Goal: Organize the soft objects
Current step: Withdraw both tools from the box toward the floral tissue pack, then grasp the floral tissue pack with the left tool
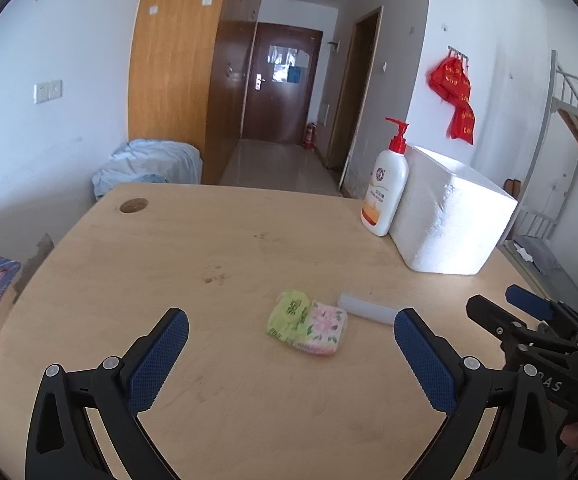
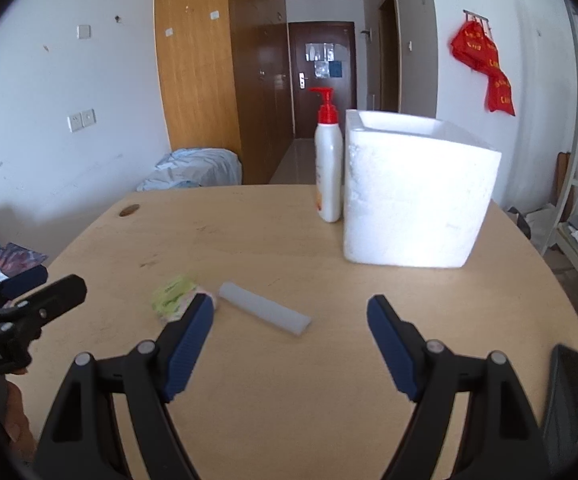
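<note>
A green tissue pack (image 1: 289, 315) and a pink flowered tissue pack (image 1: 325, 329) lie side by side on the wooden table (image 1: 209, 248). A white foam stick (image 1: 365, 309) lies just right of them. In the right wrist view the foam stick (image 2: 264, 307) lies ahead between the fingers, and the green pack (image 2: 171, 294) shows beside the left finger. My left gripper (image 1: 291, 330) is open just short of the packs, nothing between its fingers. My right gripper (image 2: 290, 314) is open short of the stick, empty.
A white foam box (image 2: 417, 196) stands at the table's far right, open on top. A white pump bottle with a red cap (image 2: 327, 168) stands against its left side. A round cable hole (image 1: 133, 205) is at the far left corner. A dark flat object (image 2: 565, 396) lies near right.
</note>
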The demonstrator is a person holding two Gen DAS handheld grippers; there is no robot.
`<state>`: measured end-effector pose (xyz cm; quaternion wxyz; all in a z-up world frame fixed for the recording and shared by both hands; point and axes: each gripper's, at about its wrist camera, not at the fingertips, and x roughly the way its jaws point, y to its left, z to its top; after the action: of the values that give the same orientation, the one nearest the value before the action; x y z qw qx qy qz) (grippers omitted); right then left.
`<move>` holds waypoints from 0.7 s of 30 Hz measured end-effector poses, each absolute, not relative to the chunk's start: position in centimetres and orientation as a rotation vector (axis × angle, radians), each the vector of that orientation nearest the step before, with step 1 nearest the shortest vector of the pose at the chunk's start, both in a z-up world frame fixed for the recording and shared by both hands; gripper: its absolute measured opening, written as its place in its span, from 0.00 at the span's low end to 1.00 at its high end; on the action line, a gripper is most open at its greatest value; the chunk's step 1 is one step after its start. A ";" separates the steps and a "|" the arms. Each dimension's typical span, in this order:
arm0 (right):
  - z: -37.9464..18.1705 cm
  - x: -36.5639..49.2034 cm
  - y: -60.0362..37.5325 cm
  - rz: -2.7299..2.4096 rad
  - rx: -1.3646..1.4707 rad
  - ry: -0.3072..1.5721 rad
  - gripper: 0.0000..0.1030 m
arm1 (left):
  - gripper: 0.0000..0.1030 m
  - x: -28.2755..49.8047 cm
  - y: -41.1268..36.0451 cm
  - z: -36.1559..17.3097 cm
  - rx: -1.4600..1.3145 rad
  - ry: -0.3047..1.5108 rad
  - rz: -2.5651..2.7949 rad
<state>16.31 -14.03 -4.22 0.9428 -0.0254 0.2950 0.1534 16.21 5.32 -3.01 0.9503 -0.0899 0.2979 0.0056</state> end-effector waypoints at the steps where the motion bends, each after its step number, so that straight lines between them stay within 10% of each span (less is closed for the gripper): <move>1: -4.3 16.8 -14.0 0.306 -0.062 0.605 0.80 | 1.00 16.8 5.2 -3.2 -0.180 0.620 0.007; 21: -8.6 23.8 -11.2 0.446 -0.183 0.828 0.80 | 0.98 25.6 4.5 -9.6 -0.137 0.909 -0.014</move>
<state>23.82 -11.17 -8.63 0.8873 -0.0882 0.3984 0.2148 25.57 4.46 -9.63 0.8962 -0.0663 0.4387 -0.0067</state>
